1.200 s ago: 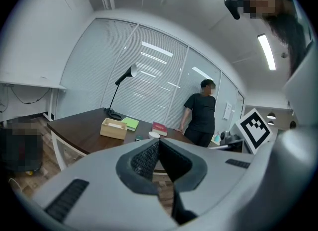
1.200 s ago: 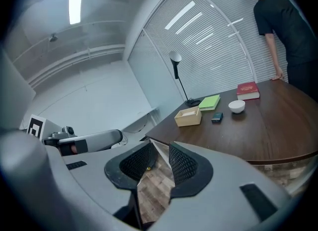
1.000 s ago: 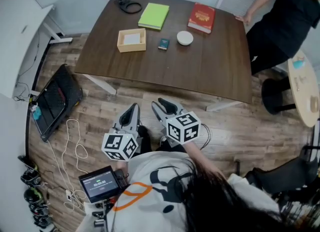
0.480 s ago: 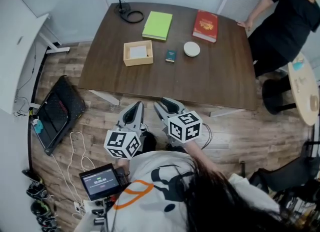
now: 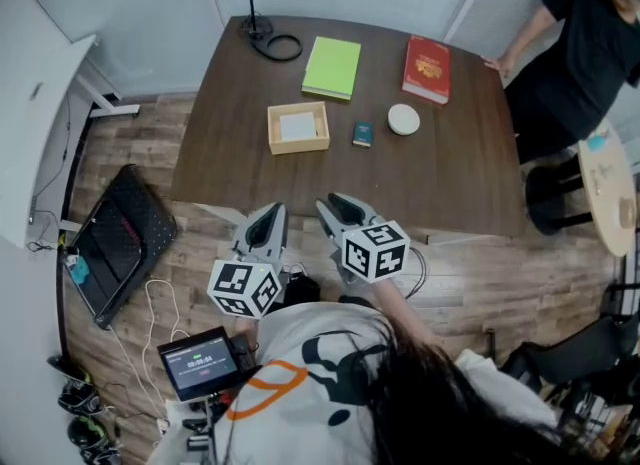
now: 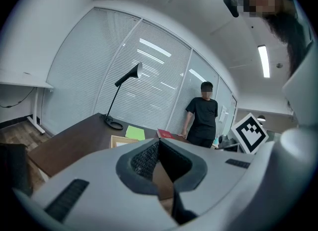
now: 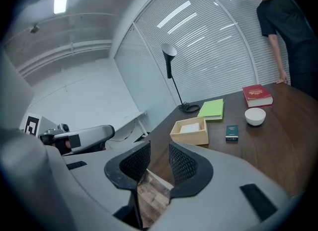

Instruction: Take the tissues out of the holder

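Both tools are hovering over the wood-plank floor (image 5: 480,263), short of the dark brown wooden bench (image 5: 440,173). They are well apart from the pale wooden box-shaped tissue holder (image 5: 298,145), where the white tissues (image 5: 297,126) are lying flat inside. The left hand-held gripper (image 5: 271,212) is clenched on nothing. The right hand-held gripper (image 5: 333,203) is standing slightly parted, also empty.

Trouble I'm watching for: that light holder may be sliding or lifting with the tissues if nothing is pinning it. A shallow pinch could be tearing the top sheet, and a wide reach could be clipping the small dark teal box (image 5: 362,134) just beside the holder.
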Motion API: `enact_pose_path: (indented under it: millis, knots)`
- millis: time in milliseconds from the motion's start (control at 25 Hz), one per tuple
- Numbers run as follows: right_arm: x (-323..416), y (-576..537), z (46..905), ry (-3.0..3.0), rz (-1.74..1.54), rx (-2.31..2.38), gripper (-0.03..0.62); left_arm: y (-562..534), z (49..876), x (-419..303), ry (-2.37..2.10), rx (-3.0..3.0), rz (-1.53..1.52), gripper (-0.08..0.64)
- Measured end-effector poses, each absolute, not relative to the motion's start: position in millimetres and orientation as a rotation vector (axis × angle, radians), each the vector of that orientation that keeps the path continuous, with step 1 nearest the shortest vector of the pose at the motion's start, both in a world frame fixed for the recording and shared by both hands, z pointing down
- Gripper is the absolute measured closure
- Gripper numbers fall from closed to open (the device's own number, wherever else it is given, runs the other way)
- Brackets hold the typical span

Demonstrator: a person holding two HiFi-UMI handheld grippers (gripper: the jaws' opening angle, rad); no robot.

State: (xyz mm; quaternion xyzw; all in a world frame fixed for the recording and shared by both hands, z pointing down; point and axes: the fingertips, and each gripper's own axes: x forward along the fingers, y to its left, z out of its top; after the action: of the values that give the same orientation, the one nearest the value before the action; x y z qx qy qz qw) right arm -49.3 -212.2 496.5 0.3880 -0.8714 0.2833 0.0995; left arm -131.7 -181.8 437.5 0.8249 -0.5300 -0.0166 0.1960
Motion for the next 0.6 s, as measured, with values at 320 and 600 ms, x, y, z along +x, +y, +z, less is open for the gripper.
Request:
enact_pose_path:
  millis: [320, 600]
  knots:
    - [-74.6, -251.2, 498.8, -2.547, 0.788, 1.224, 0.466, -207.0, 449.1, -168.4, -1.42, 2.325, -0.018, 0.561]
    - [-73.1, -294.8, 507.1, -2.514, 0.736, 1.207, 0.466, -227.8, 456.5, -175.3, -1.403, 2.316, -0.022, 0.561]
